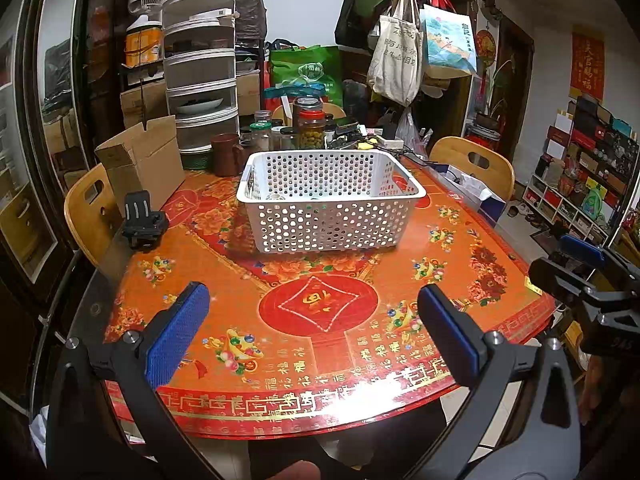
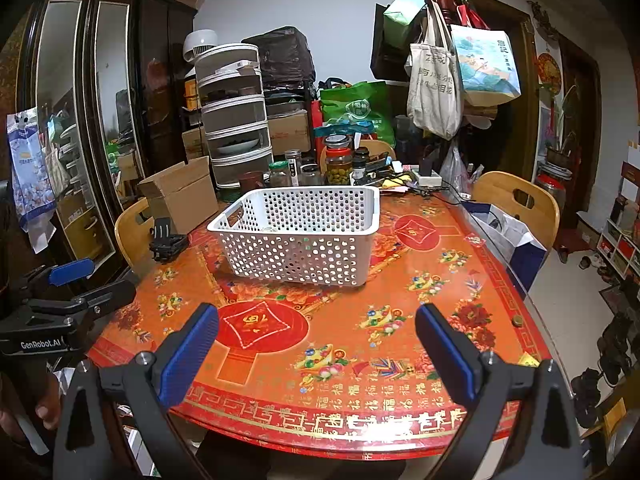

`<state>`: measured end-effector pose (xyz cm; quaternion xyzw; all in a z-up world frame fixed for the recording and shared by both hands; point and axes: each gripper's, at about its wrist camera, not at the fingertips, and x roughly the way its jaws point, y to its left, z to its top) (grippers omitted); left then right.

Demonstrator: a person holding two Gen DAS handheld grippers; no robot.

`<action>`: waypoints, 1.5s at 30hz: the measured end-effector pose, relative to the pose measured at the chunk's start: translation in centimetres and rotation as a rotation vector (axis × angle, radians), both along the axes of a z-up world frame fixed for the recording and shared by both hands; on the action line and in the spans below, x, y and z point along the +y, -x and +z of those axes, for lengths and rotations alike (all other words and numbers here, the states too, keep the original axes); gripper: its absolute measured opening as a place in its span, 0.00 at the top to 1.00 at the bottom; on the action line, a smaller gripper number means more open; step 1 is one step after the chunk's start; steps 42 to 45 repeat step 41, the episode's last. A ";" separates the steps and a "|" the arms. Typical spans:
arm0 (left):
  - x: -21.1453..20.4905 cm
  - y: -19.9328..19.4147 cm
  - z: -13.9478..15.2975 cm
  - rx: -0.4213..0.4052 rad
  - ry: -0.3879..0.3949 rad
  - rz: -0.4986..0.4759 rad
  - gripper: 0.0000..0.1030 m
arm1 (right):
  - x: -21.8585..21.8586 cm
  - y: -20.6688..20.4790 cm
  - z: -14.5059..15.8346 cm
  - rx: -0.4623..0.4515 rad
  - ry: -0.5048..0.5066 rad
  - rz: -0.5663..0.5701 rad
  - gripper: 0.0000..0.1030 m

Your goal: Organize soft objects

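Note:
A white perforated plastic basket (image 1: pixel 328 200) stands in the middle of the red and orange patterned table (image 1: pixel 320 320); it also shows in the right wrist view (image 2: pixel 300 232). A few small items lie at its bottom, too hidden to name. No soft object shows on the table. My left gripper (image 1: pixel 312 332) is open and empty above the table's near edge. My right gripper (image 2: pixel 316 352) is open and empty, also above the near edge. The right gripper shows at the right of the left wrist view (image 1: pixel 580 276); the left gripper shows at the left of the right wrist view (image 2: pixel 76 288).
A black camera mount (image 1: pixel 142 226) and a cardboard box (image 1: pixel 140 160) sit at the table's left. Jars (image 1: pixel 310 128), a brown mug (image 1: pixel 226 154) and a stacked food cover (image 1: pixel 200 76) crowd the far side. Wooden chairs (image 1: pixel 476 164) stand around. Bags hang on a coat rack (image 1: pixel 400 52).

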<state>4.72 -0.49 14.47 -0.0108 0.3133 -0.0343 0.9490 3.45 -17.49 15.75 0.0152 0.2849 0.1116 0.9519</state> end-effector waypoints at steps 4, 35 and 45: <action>-0.1 0.0 0.0 0.001 -0.001 -0.002 0.00 | 0.1 0.1 0.0 -0.001 0.001 0.002 0.04; -0.7 0.0 -0.6 -0.007 -0.010 -0.007 0.00 | 0.4 0.2 0.0 0.000 0.003 0.002 0.04; -0.8 0.0 -0.6 -0.009 -0.012 -0.007 0.00 | 0.6 0.3 -0.1 -0.001 0.002 0.008 0.04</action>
